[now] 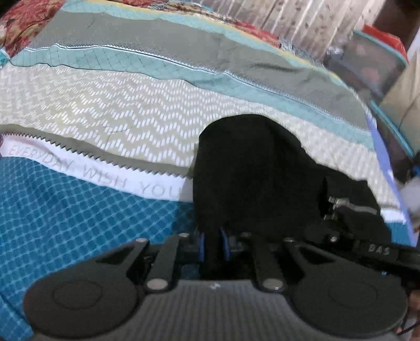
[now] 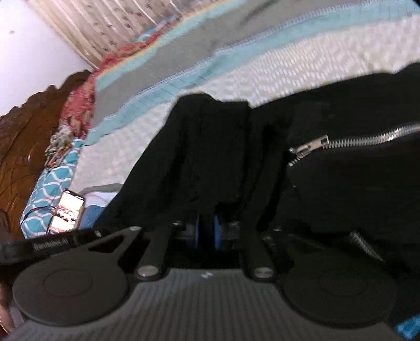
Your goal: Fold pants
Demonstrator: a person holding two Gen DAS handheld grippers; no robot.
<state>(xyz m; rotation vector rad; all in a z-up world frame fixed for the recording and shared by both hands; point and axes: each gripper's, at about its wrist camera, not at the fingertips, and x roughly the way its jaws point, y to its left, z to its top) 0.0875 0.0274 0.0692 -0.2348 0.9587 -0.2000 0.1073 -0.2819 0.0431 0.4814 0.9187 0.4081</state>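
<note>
Left wrist view: left gripper (image 1: 213,242) has its blue fingers (image 1: 201,244) drawn in close, pinching a fold of the black pants (image 1: 249,168). The cloth rises from the fingers into a rounded dark hump. The pants lie on the bed, over a patterned bedspread (image 1: 110,110) with grey-white zigzag, teal grid and grey bands. A white strip with grey lettering (image 1: 105,173) sits left of the pants, bright blue checked fabric below it. A metal zipper pull (image 1: 338,202) shows at the right edge of the black cloth. A pale pleated curtain (image 1: 302,23) hangs behind the bed. Red floral fabric (image 1: 23,23) at top left.

Right wrist view, motion-blurred: right gripper (image 2: 207,233) likewise has its blue fingers (image 2: 216,232) nearly together, clamped on a bunch of the same black pants (image 2: 210,147). The cloth spreads up and to the right across the bedspread (image 2: 262,68). A silver zipper (image 2: 349,141) runs across the fabric at right, slider at its left end. A lit phone (image 2: 69,212) lies at the left by a teal wave-pattern cloth (image 2: 50,188). A carved brown wooden headboard (image 2: 23,136) stands at far left, with the curtain (image 2: 105,26) above it.
</note>
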